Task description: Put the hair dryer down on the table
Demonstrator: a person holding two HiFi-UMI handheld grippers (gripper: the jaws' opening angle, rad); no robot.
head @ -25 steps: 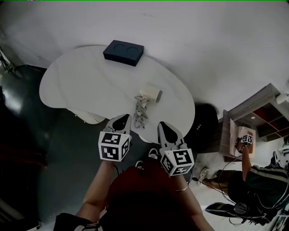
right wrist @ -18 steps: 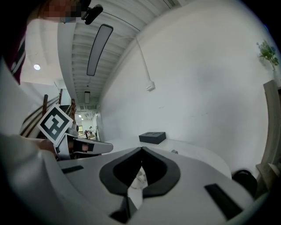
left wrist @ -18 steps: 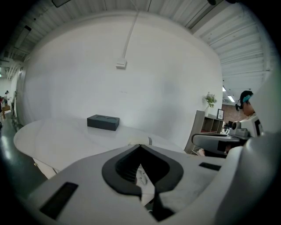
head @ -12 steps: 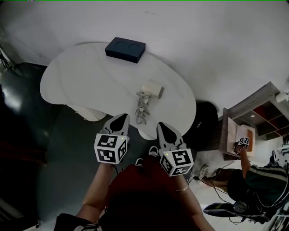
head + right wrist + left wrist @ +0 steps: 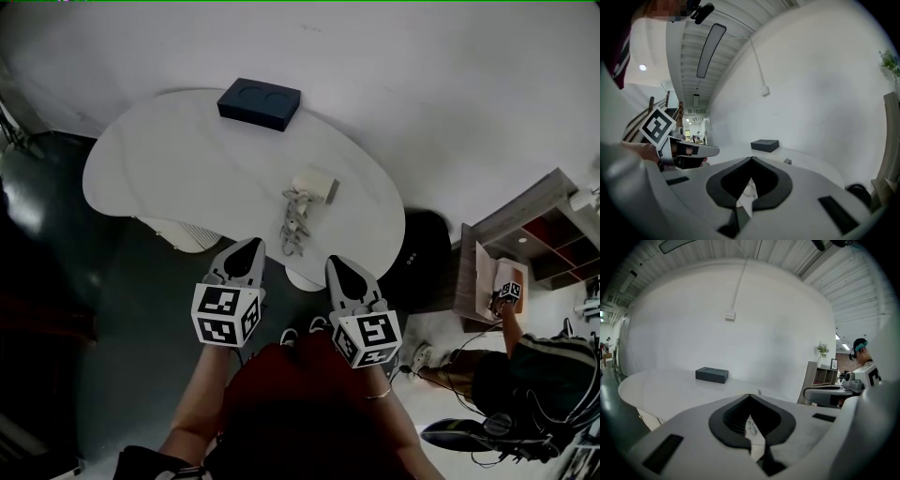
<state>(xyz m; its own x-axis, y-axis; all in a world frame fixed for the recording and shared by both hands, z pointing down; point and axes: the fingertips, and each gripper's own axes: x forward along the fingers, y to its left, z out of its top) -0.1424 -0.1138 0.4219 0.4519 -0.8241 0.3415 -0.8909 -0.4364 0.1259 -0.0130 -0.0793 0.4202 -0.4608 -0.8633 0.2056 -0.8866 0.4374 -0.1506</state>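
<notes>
Now L gripper (image 5: 251,247) & R gripper (image 5: 336,264) both jaws together, empty; hair dryer (image 5: 314,187) on table (image 5: 169,159), apart from both.

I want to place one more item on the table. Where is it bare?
Bare: the wide left half of the table, from the dark box at the far edge to the near rim. Crowded: the near right part, where the hair dryer and its cord lie.

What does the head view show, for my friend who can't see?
A white hair dryer lies on a rounded white table, a dark box behind it. The left gripper and right gripper, both shut and empty, hover by its near edge.
</notes>
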